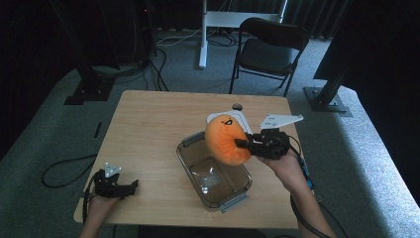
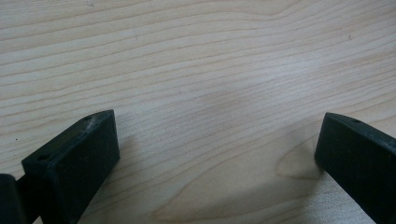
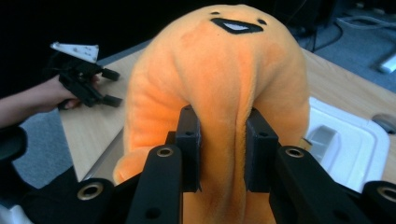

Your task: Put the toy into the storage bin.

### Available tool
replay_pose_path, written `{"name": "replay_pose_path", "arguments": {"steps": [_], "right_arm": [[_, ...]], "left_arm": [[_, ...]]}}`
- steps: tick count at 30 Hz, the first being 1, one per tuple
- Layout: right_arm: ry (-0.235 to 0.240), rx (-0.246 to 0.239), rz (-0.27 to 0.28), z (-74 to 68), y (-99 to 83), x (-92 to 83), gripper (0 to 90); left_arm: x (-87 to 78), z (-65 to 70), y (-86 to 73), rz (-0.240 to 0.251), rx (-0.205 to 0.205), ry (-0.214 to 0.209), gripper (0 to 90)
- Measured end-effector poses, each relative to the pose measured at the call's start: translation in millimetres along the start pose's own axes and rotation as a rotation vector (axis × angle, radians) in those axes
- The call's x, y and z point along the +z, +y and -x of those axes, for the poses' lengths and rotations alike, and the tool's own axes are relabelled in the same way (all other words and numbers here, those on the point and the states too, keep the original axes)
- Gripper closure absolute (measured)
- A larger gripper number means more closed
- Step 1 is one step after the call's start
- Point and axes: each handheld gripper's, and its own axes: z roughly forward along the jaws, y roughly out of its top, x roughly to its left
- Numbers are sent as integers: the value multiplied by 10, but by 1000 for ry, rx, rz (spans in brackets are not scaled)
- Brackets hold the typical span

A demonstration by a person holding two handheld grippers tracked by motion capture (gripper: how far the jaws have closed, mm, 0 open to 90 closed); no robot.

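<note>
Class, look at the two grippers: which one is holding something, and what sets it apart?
The right gripper: its jaws pinch the orange plush toy above the clear container. The left gripper rests open and empty.

Two black fingers (image 2: 74, 168) spread wide over bare pale wooden table (image 2: 210, 70), nothing between.

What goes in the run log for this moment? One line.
right gripper: shut on plush toy | toy: above clear container | left gripper: open, on table
</note>
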Motion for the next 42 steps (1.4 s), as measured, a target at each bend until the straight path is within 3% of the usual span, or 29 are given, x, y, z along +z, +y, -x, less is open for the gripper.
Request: {"name": "replay_pose_path", "arguments": {"steps": [1, 2, 4, 5, 9, 17, 21, 28, 35, 42], "right_arm": [[-21, -23, -12, -39, 7, 3, 719], [1, -17, -2, -59, 6, -1, 719], [-7, -29, -7, -94, 2, 3, 719], [19, -22, 0, -98, -5, 0, 719], [23, -48, -9, -160, -39, 10, 719], [107, -71, -93, -279, -223, 185, 716], [121, -77, -148, -331, -337, 333, 715], [152, -61, -208, -338, -486, 494, 711], [142, -62, -266, -340, -572, 655, 705], [152, -51, -281, -313, -607, 719, 680]], "left_arm": [[0, 0, 0, 0, 0, 0, 2], [0, 0, 0, 0, 0, 0, 2], [0, 0, 0, 0, 0, 0, 2], [0, 0, 0, 0, 0, 0, 2], [0, 0, 0, 0, 0, 0, 2], [1, 0, -1, 2, -1, 1, 2], [0, 0, -1, 0, -1, 0, 2], [-1, 0, 0, -1, 0, 0, 2], [-1, 0, 0, -1, 0, -1, 2], [-2, 0, 0, -3, 0, -1, 2]]}}
